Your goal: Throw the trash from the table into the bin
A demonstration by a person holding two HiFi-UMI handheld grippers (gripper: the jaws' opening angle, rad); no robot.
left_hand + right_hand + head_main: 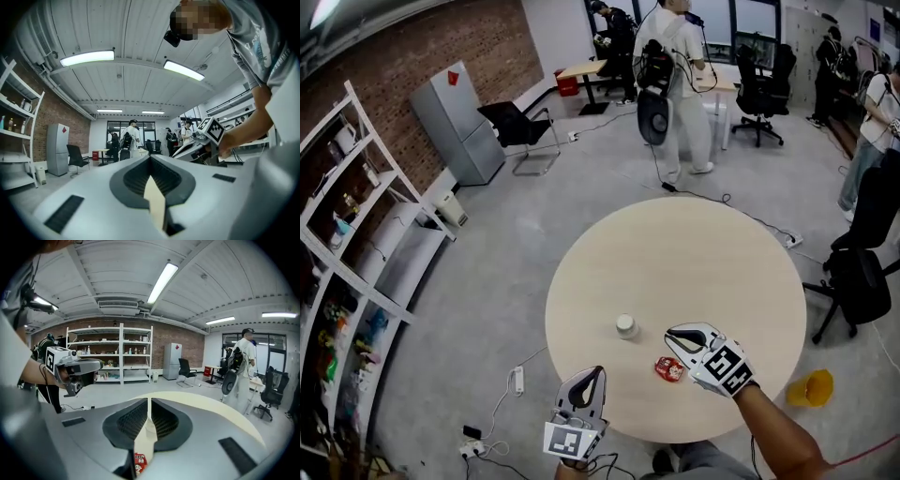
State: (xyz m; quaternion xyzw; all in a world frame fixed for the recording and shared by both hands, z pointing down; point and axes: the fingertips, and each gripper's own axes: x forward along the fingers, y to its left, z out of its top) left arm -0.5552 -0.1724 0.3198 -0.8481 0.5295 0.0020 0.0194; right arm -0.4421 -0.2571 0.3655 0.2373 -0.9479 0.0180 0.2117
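Note:
A round pale table (675, 244) carries a small white cup (626, 325) and a red wrapper (669, 368) near its front edge. My right gripper (669, 335) hovers over the table just right of the cup and above the wrapper, jaws shut and empty. In the right gripper view its jaws (149, 400) meet, and the cup (149, 427) and the red wrapper (139, 464) show through the gap below them. My left gripper (599, 370) sits at the table's front edge, left of the wrapper. Its jaws (150, 157) are closed with nothing in them.
A yellow object (811, 387) lies on the floor right of the table, beside a black chair (862, 272). White shelves (347, 281) line the left wall, with a grey fridge (455, 117) beyond. People (680, 84) and office chairs stand at the back. Cables (517, 380) trail on the floor.

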